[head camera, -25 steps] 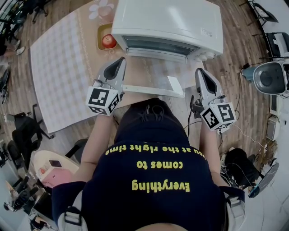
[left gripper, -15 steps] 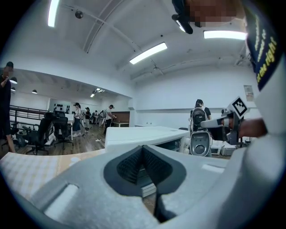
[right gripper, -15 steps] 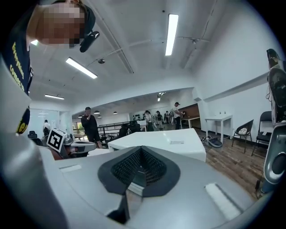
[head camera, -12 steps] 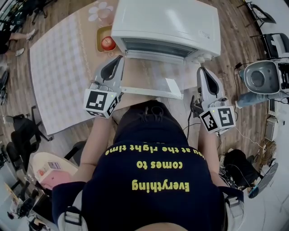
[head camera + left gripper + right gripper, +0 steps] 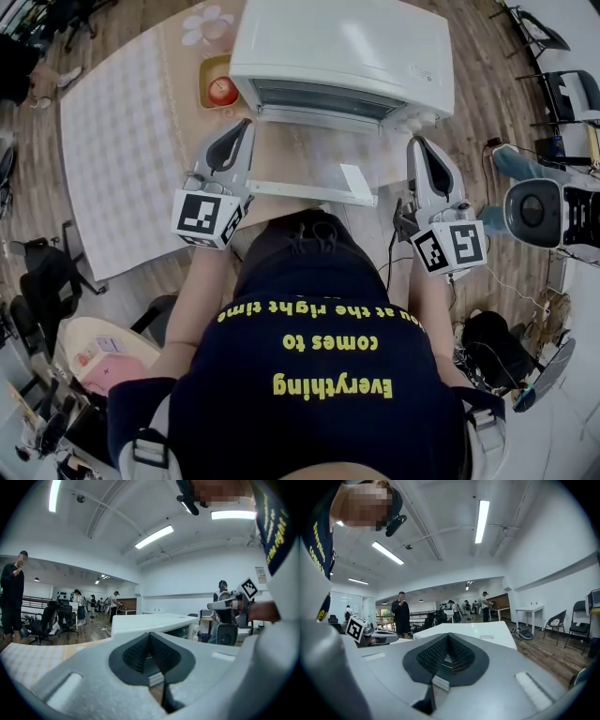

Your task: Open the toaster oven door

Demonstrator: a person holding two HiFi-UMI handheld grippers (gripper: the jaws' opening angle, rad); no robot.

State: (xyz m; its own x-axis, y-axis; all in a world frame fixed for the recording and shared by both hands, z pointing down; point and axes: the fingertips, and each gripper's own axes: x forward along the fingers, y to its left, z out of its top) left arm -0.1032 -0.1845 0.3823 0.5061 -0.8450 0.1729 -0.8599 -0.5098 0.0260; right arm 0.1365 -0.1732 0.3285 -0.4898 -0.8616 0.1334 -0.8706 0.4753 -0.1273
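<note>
The white toaster oven (image 5: 347, 42) stands at the table's far side. Its glass door (image 5: 309, 155) hangs open and lies flat toward me, with the white handle bar (image 5: 309, 190) at its near edge. My left gripper (image 5: 247, 125) is shut and empty just left of the door, tips near the oven's front left corner. My right gripper (image 5: 413, 142) is shut and empty just right of the door. In the left gripper view the shut tips (image 5: 151, 637) point at the oven (image 5: 150, 623). In the right gripper view the shut tips (image 5: 447, 637) point along the oven's top (image 5: 478, 630).
A small yellow tray with a red round thing (image 5: 222, 89) sits left of the oven. A checked cloth (image 5: 122, 141) covers the table's left part. A grey round device (image 5: 534, 211) and chairs stand on the floor at right. People stand far off.
Both grippers have risen a little beside the open door, jaws still shut. The grey round device at right has shifted nearer in the head view.
</note>
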